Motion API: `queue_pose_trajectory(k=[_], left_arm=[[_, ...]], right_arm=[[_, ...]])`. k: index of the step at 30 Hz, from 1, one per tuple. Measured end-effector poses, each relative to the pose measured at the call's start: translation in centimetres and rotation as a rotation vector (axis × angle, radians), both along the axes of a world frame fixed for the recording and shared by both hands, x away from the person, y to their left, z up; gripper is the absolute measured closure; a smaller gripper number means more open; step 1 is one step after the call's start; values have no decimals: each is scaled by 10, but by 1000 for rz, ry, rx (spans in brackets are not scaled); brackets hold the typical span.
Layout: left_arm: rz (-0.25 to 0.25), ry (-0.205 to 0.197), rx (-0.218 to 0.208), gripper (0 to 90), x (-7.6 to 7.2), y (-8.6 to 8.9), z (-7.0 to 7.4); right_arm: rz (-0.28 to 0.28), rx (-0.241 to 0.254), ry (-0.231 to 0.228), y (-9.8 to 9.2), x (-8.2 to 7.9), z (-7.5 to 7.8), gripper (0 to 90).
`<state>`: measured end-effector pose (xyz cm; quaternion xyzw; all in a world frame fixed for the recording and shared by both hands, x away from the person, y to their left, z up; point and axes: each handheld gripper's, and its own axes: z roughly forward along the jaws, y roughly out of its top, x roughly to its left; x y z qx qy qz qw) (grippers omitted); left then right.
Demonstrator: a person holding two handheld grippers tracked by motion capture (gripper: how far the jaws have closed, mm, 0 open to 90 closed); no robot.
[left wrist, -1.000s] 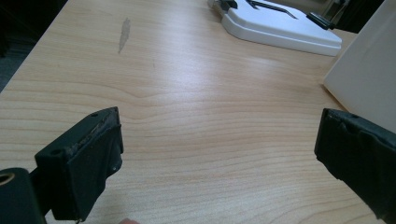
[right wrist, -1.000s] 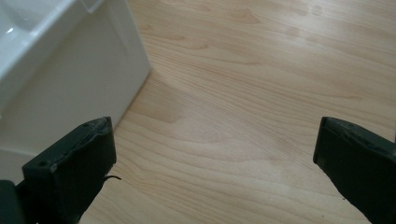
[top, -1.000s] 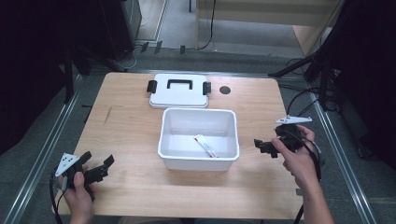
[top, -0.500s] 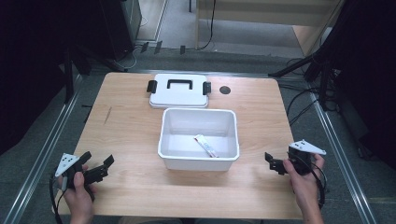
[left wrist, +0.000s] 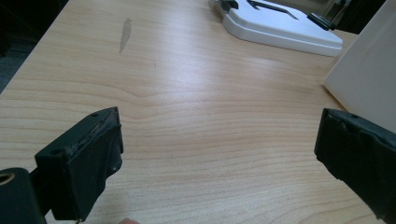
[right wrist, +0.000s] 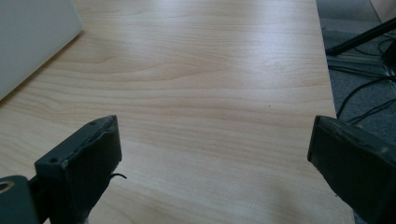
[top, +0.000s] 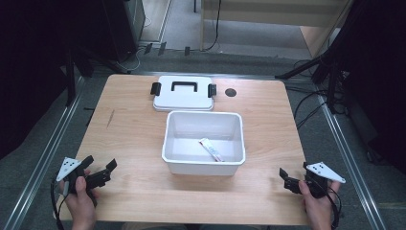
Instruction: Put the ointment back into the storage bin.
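Near edge: left gripper [top: 103,173] and right gripper [top: 293,181], one at each front corner of the tabletop [top: 134,139], jaws spread, holding nothing, well apart from everything else
Centre: white bin [top: 204,165], open, a small packet [top: 211,149] lying on its floor; packing judged done
Far: white lid [top: 183,94] with black handle and clips, flat just behind the bin; not yet fitted, judged the remaining step

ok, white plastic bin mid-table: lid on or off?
Off. The white plastic bin stands open-topped with a small packet inside; its white black-handled lid lies flat on the table behind it.
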<state>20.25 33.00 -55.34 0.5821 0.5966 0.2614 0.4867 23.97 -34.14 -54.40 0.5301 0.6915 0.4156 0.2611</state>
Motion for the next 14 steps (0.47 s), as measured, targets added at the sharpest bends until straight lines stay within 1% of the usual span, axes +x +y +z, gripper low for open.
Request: queue_pose_trajectory(k=[3,4,6,7,8,10,12,14], left_arm=[[-2,1,0,18,0,0,0],[-1,1,-3,18,0,0,0],[0,2,-6,18,0,1,0],[0,1,-6,18,0,1,0],[0,2,-7,18,0,1,0],[1,4,-4,18,0,0,0],[3,3,-1,18,1,0,0],[5,5,1,18,1,0,0]], right_arm=[[-2,25,-2,-4,-6,-2,31],[-11,35,-13,-8,-10,-2,31],[-18,36,-21,-10,-12,-2,33],[-28,59,-23,-14,-15,-2,36],[-28,59,-23,-14,-15,-2,36],[-45,84,-25,-17,-19,-2,40],[-46,107,-25,-19,-20,-2,41],[-54,116,-23,-20,-20,-3,47]])
